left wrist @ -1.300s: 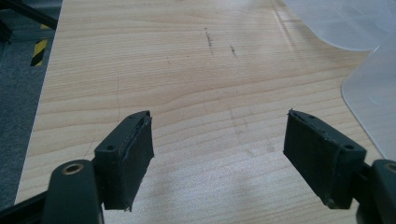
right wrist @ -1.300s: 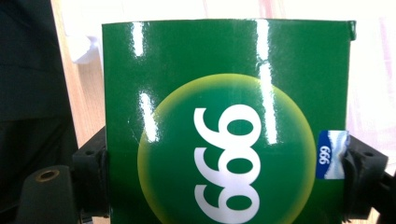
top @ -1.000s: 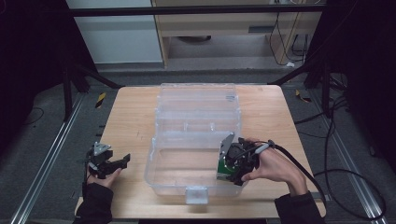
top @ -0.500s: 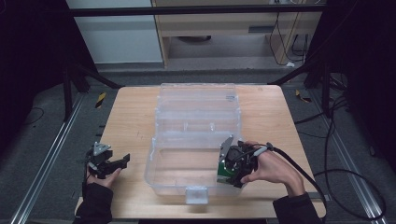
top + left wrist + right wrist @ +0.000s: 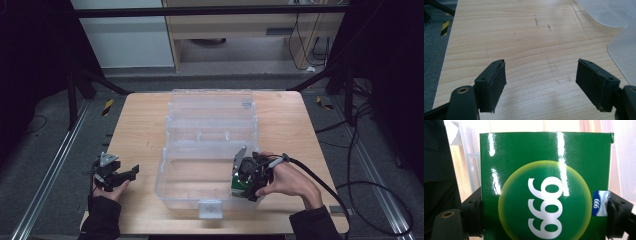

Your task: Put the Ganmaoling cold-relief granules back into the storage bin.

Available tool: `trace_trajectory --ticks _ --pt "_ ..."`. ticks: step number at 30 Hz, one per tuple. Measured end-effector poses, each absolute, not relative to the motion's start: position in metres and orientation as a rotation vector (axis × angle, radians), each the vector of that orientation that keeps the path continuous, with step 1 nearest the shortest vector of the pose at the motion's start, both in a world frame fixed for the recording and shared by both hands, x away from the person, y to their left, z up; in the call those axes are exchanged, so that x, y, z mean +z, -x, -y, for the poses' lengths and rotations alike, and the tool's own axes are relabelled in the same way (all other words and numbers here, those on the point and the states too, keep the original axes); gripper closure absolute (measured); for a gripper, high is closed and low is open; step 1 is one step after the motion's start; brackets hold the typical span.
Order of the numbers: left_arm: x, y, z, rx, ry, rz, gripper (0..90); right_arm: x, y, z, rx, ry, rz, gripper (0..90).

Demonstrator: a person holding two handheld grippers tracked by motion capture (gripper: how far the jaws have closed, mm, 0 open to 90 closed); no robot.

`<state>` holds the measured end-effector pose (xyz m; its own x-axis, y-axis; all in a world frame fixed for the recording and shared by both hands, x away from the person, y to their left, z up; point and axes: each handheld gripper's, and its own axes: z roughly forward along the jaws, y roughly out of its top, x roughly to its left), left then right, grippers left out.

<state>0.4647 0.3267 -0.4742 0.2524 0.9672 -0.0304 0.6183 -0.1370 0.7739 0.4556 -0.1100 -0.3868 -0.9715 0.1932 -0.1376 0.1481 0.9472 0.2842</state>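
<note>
The wooden table [image 5: 140,125] carries a clear plastic box [image 5: 210,140], lid open. Over its near right corner the right gripper [image 5: 240,176] clamps a green carton [image 5: 545,187] by its side faces, apparently upright. The left gripper [image 5: 120,175] rests well left, jaws apart on nothing, so the right hand is nearer.

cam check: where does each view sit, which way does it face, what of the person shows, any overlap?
High view: above the person's side, looking forward and down on the table; both forearms, left gripper, right gripper.
Left gripper view: along its open jaws, over bare tabletop.
Right gripper view: along its jaws, clamping a green box.
Shared: the clear plastic bin shows in all three.
</note>
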Motion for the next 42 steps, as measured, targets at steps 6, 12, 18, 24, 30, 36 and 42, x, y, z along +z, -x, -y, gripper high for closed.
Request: trace_trajectory --ticks 6,12,18,24,30,36,42 --pt "-0.474 -0.465 -0.327 0.649 -1.845 -1.446 23.4 -0.387 -0.456 0.11 0.396 -0.279 -2.951 14.2" --pt "-0.474 -0.465 -0.327 0.65 -1.844 -1.446 23.4 -0.387 -0.457 0.11 0.384 -0.281 -2.954 14.1" --pt "-0.474 -0.465 -0.327 0.65 -1.844 -1.446 23.5 -0.387 -0.457 0.111 0.377 -0.277 -2.955 13.7" --pt "-0.474 -0.465 -0.327 0.65 -1.844 -1.446 23.4 -0.373 -0.454 0.119 0.475 -0.333 -2.909 13.7" --pt "-0.474 -0.464 -0.326 0.651 -1.844 -1.446 23.4 -0.363 -0.45 0.127 0.537 -0.376 -2.852 13.0" --pt "-0.474 -0.464 -0.327 0.651 -1.843 -1.446 23.4 -0.347 -0.443 0.141 0.628 -0.45 -2.777 12.0" --pt "-0.474 -0.464 -0.326 0.652 -1.844 -1.446 23.4 -0.342 -0.436 0.169 0.78 -0.594 -2.625 7.8"
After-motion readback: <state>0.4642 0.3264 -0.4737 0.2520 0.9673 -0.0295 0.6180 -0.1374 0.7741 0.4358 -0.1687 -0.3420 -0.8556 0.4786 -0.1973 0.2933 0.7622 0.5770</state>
